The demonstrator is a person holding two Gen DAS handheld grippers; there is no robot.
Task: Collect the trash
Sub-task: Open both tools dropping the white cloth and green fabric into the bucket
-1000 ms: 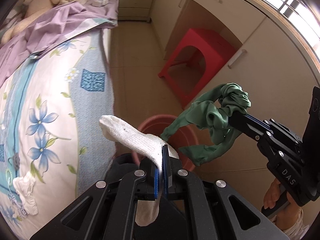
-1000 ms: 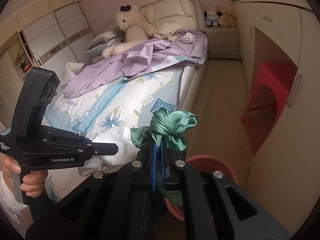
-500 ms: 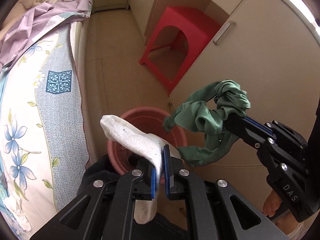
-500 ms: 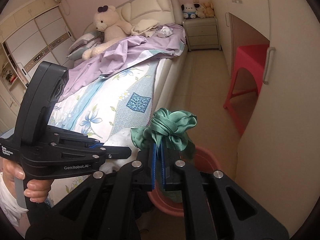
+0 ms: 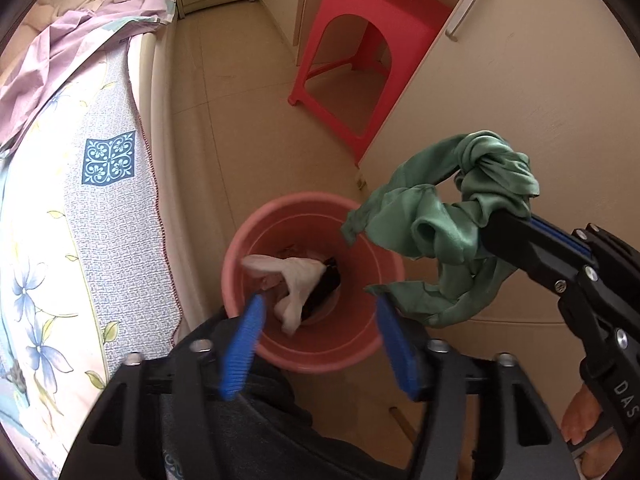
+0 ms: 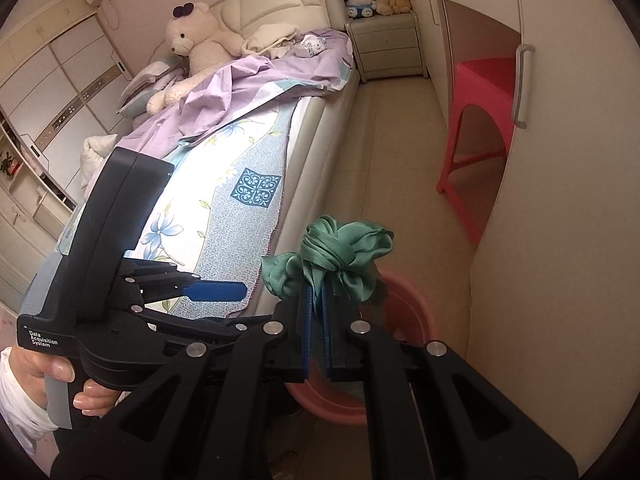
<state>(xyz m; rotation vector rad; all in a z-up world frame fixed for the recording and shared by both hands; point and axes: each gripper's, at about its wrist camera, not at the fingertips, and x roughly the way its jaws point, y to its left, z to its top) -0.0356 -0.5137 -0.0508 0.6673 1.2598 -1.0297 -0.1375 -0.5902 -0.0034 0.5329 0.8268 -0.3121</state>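
Note:
A pink bucket (image 5: 240, 256) stands on the floor between the bed and the cabinets; it also shows in the right wrist view (image 6: 412, 300). A white sock (image 5: 298, 280) lies inside it on other scraps. My left gripper (image 5: 318, 304) is open and empty, directly above the bucket; in the right wrist view one blue pad (image 6: 214, 291) shows. My right gripper (image 6: 317, 292) is shut on a knotted green cloth (image 6: 340, 258). The cloth (image 5: 448, 224) hangs over the bucket's right rim.
A bed (image 5: 80, 200) with a floral sheet and purple cover runs along the left. A red plastic stool (image 5: 372, 32) stands in a cabinet recess to the right. Cream cabinet doors (image 5: 520, 92) are close on the right. A nightstand (image 6: 390, 46) is at the far end.
My left gripper has tilted down over the bucket and opened. The white sock has dropped from it into the bucket. My right gripper still holds the green cloth, now nearer the bucket.

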